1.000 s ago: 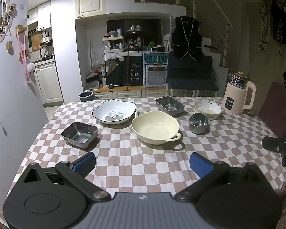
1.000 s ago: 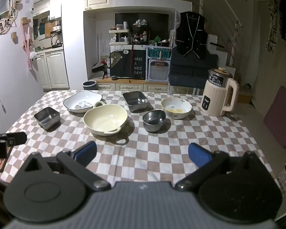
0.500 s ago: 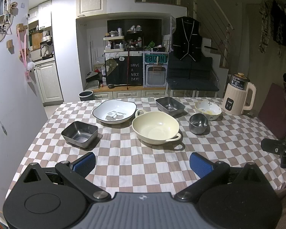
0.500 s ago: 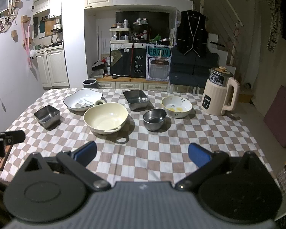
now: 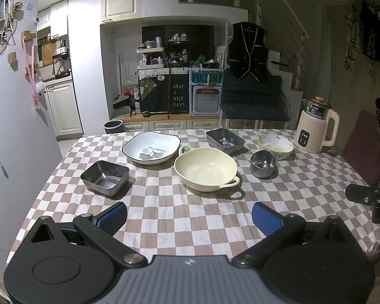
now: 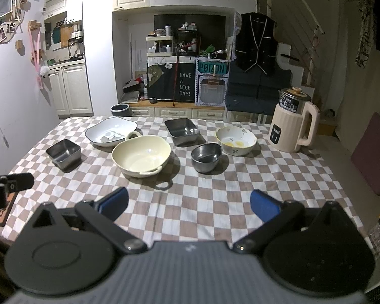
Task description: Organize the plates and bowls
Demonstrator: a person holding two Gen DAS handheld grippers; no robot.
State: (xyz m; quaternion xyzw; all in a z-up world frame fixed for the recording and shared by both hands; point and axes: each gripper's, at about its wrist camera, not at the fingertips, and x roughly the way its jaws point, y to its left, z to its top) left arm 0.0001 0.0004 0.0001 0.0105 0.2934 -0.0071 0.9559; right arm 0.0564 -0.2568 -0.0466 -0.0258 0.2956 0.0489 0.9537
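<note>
On the checkered table (image 5: 179,215) stand a cream two-handled bowl (image 5: 206,168) (image 6: 141,155), a white dark-rimmed plate (image 5: 151,147) (image 6: 110,131), two square steel containers (image 5: 105,177) (image 5: 225,139), a round steel bowl (image 5: 263,163) (image 6: 206,156) and a flowered white bowl (image 5: 275,146) (image 6: 236,140). My left gripper (image 5: 189,216) is open and empty over the near table edge. My right gripper (image 6: 188,204) is open and empty, also near the front edge. Both are well short of the dishes.
A cream electric kettle (image 5: 316,129) (image 6: 293,124) stands at the back right of the table. A purple cushion (image 6: 375,152) lies at the right. A wall (image 5: 10,126) runs along the left side. A small card (image 6: 1,210) lies at the front left corner.
Both grippers have drifted only slightly; the dishes have not moved and both jaws stay open.
</note>
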